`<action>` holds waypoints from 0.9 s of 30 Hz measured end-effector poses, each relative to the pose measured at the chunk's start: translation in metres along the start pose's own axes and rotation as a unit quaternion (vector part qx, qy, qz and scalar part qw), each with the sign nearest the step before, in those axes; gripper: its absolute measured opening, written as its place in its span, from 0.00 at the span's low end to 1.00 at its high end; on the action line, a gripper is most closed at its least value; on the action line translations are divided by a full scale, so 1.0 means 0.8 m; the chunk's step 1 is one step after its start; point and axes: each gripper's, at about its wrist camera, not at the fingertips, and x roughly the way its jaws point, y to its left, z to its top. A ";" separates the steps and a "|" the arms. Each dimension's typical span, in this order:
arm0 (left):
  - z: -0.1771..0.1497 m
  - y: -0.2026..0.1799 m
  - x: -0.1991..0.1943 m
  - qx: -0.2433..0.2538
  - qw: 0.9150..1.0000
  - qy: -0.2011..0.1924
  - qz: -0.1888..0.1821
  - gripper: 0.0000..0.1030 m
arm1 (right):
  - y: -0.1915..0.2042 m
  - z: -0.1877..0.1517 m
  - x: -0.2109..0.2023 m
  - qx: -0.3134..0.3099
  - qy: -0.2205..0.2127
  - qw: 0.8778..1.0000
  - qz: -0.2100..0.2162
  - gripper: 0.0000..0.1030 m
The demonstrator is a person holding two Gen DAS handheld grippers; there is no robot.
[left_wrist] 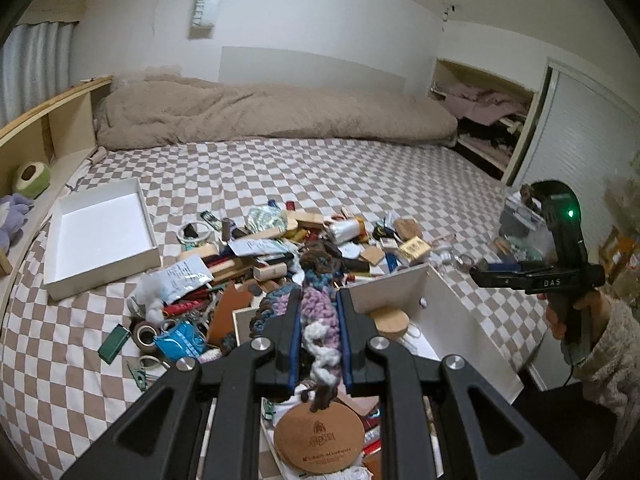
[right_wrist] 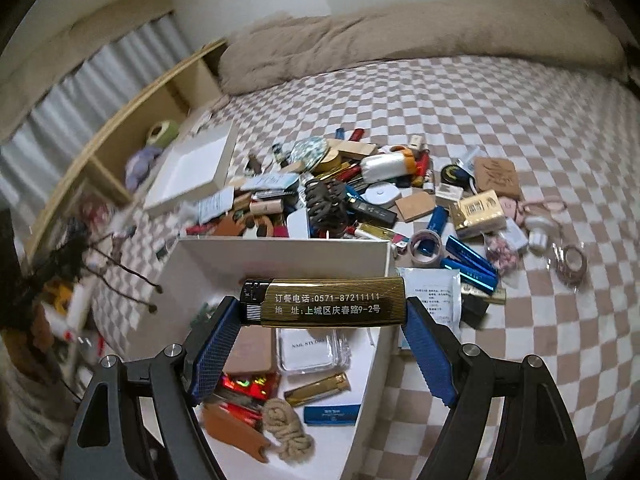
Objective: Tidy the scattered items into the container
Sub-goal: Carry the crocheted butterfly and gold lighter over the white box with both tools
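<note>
right wrist: jaws grip gold lighter (right_wrist: 324, 307) over box (right_wrist: 280, 254).

Home bedroom: bed (left_wrist: 280, 168), duvet (left_wrist: 260, 112)

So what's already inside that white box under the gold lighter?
In the white box lie a clear Nail Studio case, a gold bar, a blue packet, a knotted rope and a brown leather piece. The gold lighter and right gripper hide the rest.
</note>
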 end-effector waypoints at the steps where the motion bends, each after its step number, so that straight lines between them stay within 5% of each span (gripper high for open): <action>1: -0.002 -0.002 0.004 0.001 1.000 0.005 -0.002 0.16 | 0.005 -0.001 0.003 -0.010 0.004 1.000 -0.003 0.79; 17: -0.051 -0.023 0.053 0.031 0.996 0.086 -0.015 0.16 | 0.074 -0.051 0.078 -0.111 0.139 0.984 -0.025 0.79; 27: -0.063 -0.031 0.063 0.044 0.993 0.105 -0.021 0.16 | 0.087 -0.097 0.107 -0.249 0.214 0.939 -0.104 0.79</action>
